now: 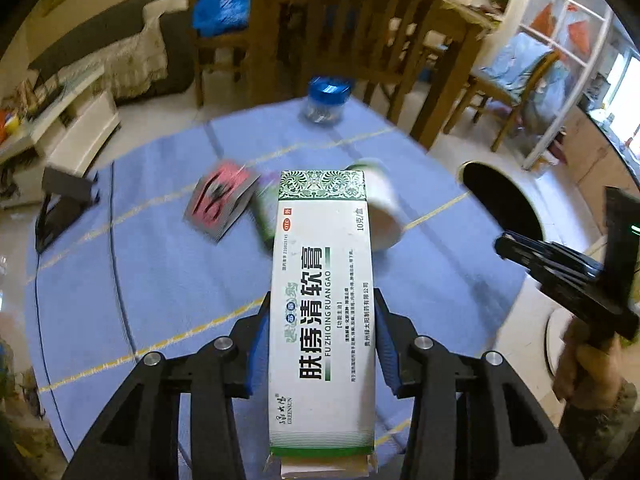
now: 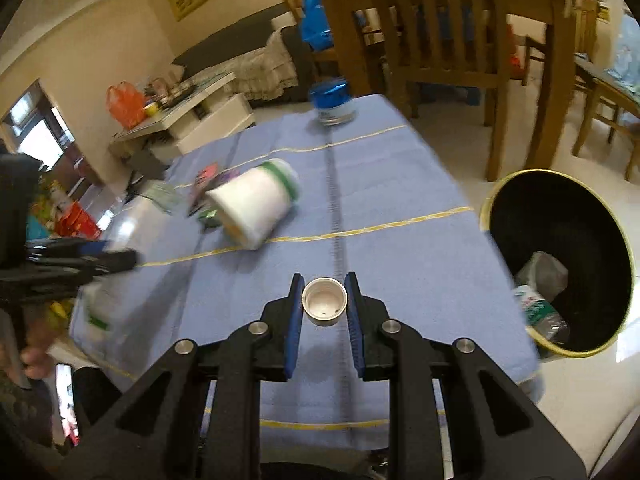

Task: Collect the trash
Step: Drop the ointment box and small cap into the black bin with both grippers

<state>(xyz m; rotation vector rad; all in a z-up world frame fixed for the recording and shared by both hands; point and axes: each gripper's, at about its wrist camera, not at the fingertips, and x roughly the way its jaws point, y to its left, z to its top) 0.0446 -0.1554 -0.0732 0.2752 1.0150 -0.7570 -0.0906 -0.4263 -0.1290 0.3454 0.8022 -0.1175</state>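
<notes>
Ointment box (image 1: 322, 312) pinched lengthwise in my left gripper (image 1: 322, 344) above the table (image 1: 160, 280), small metal cap (image 2: 324, 301) nipped in my right gripper (image 2: 324, 300); either could slip short of the bin (image 2: 560, 208).

Paper cup (image 2: 256, 204) motion-blurred; pink card (image 1: 222, 200) smeared, print unreadable; ointment box (image 1: 322, 312) hides cup's side.
</notes>
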